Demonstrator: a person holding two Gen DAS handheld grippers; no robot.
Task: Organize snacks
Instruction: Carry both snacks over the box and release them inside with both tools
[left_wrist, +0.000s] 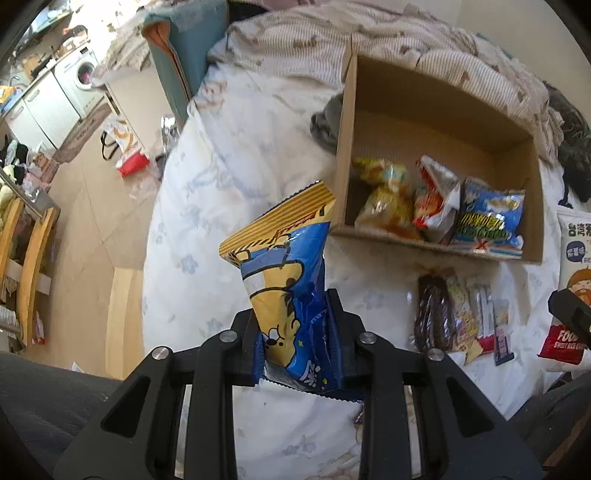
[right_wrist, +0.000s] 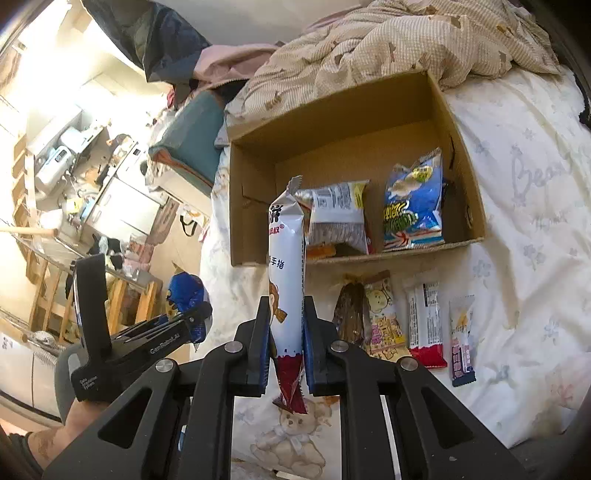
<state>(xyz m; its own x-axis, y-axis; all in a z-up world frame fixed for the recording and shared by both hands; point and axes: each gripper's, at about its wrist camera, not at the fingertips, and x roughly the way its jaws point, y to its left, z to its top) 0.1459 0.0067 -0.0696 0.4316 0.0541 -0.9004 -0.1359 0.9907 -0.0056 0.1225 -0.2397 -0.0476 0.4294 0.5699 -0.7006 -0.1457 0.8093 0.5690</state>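
My left gripper (left_wrist: 297, 334) is shut on a blue and yellow snack bag (left_wrist: 284, 269), held upright above the bed, left of the cardboard box (left_wrist: 439, 110). My right gripper (right_wrist: 283, 343) is shut on a tall white and red snack packet (right_wrist: 286, 266), standing upright in front of the cardboard box (right_wrist: 255, 177). Inside the box lie several snack bags, among them a blue one (right_wrist: 413, 206) and a white one (right_wrist: 338, 214). The left gripper (right_wrist: 195, 319) with its blue bag also shows at the left of the right wrist view.
Small snack packets lie in a row (right_wrist: 402, 321) on the white floral bedsheet (right_wrist: 517, 221) in front of the box. A rumpled beige quilt (right_wrist: 388, 40) lies behind the box. The bed's left edge drops to a cluttered floor (left_wrist: 92, 206). A teal chair (left_wrist: 184, 48) stands nearby.
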